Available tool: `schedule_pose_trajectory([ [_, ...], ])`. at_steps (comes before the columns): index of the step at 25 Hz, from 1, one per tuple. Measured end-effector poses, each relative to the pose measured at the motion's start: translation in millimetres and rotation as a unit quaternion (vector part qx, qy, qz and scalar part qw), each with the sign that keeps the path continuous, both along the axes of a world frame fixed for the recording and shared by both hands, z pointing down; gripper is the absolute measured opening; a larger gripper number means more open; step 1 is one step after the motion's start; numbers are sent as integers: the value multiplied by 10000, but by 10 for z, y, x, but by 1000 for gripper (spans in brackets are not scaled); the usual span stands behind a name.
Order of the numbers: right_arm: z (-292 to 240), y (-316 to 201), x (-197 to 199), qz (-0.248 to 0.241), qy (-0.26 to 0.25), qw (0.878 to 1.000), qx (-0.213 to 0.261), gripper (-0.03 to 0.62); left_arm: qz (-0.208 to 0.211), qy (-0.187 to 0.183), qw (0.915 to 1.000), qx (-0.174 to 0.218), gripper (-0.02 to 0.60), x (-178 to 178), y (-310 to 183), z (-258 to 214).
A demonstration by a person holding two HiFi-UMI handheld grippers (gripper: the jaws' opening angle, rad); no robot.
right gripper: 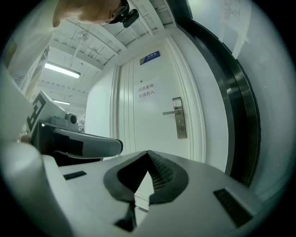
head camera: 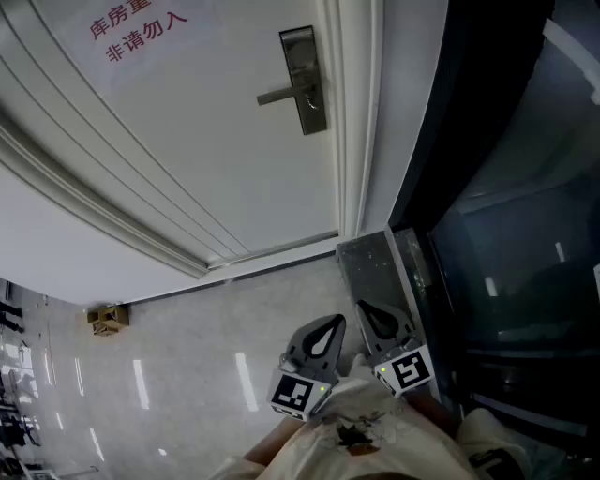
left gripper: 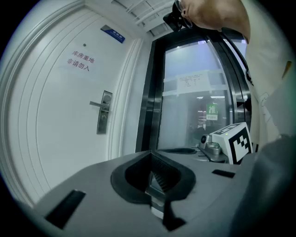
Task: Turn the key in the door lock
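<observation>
**A:** What takes up most of the view?

**B:** A white panelled door (head camera: 187, 141) with red characters (head camera: 136, 26) printed near its top. A dark glass panel (head camera: 506, 187) stands to the right of it. Below both lies a pale, glossy floor (head camera: 206, 366).

**A:** And the two grippers?

**B:** They sit low and side by side, close to the person's body and well apart from the door. The left gripper (left gripper: 150, 157) has its jaws together with nothing between them. The right gripper (right gripper: 148, 155) is the same, jaws closed and empty.

**A:** Is anything on the floor?

**B:** A small cardboard box (head camera: 108, 319) sits at the foot of the wall, off to the left.

**A:** Where is the lock?

**B:** The lock plate (head camera: 305, 80) is an upright metal strip on the door's right edge, just beside the frame. Its lever handle (head camera: 281, 96) points left, toward the middle of the door.

**A:** Is there a key in it?

**B:** I cannot tell. The part of the plate under the lever is too small to show whether a key is there.
</observation>
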State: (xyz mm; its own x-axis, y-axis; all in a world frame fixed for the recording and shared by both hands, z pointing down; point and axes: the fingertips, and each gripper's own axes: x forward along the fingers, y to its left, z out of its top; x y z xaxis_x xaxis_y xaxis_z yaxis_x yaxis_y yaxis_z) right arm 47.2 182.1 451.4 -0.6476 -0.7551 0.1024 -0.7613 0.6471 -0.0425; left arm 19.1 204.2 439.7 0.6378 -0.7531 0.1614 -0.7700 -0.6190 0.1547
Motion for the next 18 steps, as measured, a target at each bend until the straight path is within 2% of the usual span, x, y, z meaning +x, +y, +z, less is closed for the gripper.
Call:
schedule_pose_trajectory([
  [4,-9,62,-57,-167,-108,9996,-181,6,-11,-34,10000,27,3,15,102,-144],
  [9,107,140,-308,-751,245,9965,-285,6,-185,132,9997,9,3,-105,92,-173],
  [14,245,116,-598,-1088,167,9930,-432,6,-421,209,9989,52,3,-497,92,-122],
  [16,348,120,-770,-1391,539,9880,-392,6,-477,264,9985,41,3,-651,46,-97],
  [18,439,78,-887,-1453,961,9843,-283,6,-436,320,9985,36,3,-748,-44,-32],
])
